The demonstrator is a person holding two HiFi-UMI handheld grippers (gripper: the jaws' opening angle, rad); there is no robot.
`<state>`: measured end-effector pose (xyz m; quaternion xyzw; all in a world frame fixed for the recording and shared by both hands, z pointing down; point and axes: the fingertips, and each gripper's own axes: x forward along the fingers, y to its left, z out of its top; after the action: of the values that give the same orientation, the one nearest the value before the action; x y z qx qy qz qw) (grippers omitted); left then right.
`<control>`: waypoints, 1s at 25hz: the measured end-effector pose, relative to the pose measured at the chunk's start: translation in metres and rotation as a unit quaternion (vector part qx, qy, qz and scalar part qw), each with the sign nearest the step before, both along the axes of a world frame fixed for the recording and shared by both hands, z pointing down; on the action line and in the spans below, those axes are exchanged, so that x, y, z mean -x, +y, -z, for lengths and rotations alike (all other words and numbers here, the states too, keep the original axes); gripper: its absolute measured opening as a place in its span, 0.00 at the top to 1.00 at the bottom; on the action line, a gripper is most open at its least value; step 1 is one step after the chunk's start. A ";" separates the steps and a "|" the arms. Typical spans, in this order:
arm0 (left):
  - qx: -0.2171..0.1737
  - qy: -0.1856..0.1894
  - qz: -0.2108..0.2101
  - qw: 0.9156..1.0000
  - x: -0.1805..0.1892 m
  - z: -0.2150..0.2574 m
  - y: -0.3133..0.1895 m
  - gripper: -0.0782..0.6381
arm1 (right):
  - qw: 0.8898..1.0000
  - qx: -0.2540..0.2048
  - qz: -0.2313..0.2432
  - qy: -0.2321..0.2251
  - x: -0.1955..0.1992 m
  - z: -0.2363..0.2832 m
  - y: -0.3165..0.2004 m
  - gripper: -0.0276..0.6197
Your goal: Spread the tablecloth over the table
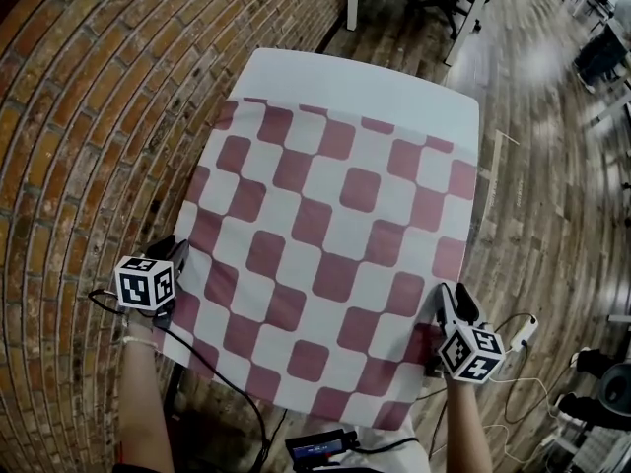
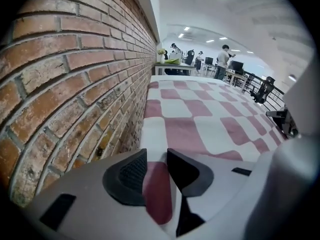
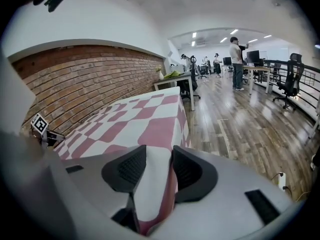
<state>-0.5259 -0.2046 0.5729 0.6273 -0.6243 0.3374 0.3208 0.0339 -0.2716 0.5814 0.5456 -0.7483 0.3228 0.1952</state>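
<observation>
Brick wall (image 1: pixel 89 116) seen along L side, close beside the table (image 1: pixel 365 82).

L gripper (image 1: pixel 179 252) held at near-L corner of the tablecloth (image 1: pixel 325 235), pointed down at the hem. In left gripper view, L gripper (image 2: pixel 156 159) jaws seen part-spread, a gap left btwn the pads. A red square of the tablecloth (image 2: pixel 200 119) lies in that gap and is not squeezed.

Tablecloth, red-and-white check, is laid flat over most of the tabletop. Near edge hangs off toward the person. L edge drops btwn table and wall. A strip of bare white tabletop shows at the far end.

R gripper (image 1: pixel 449 294) held at near-R corner of the cloth. In right gripper view, R gripper (image 3: pixel 159 156) jaws seen spread a bit wider than L. A white fold w/ red edge of the tablecloth (image 3: pixel 135 119) runs btwn the pads, not clamped.

Wood floor (image 1: pixel 552 215) seen to the R, w/ cables trailing near R hand. Desks and standing people are seen far back in both gripper views.
</observation>
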 end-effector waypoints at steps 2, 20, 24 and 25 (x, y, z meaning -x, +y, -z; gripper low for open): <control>-0.002 -0.001 0.002 1.000 0.000 -0.001 -0.011 0.72 | 1.000 -0.002 -0.002 0.002 0.000 0.000 -0.011 0.67; -0.021 -0.024 -0.009 0.999 -0.001 0.000 -0.124 0.73 | 1.000 -0.017 -0.020 -0.005 -0.001 -0.002 -0.117 0.67; -0.024 -0.024 -0.011 0.999 -0.001 0.001 -0.143 0.73 | 1.000 -0.017 -0.022 -0.005 -0.002 -0.002 -0.136 0.67; -0.024 -0.024 -0.012 0.999 -0.001 0.001 -0.148 0.73 | 1.000 -0.017 -0.023 -0.006 -0.002 -0.002 -0.140 0.67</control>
<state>-0.5248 -0.3525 0.5718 0.6340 -0.6320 0.3414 0.2862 0.0363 -0.4120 0.5829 0.5636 -0.7422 0.3179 0.1744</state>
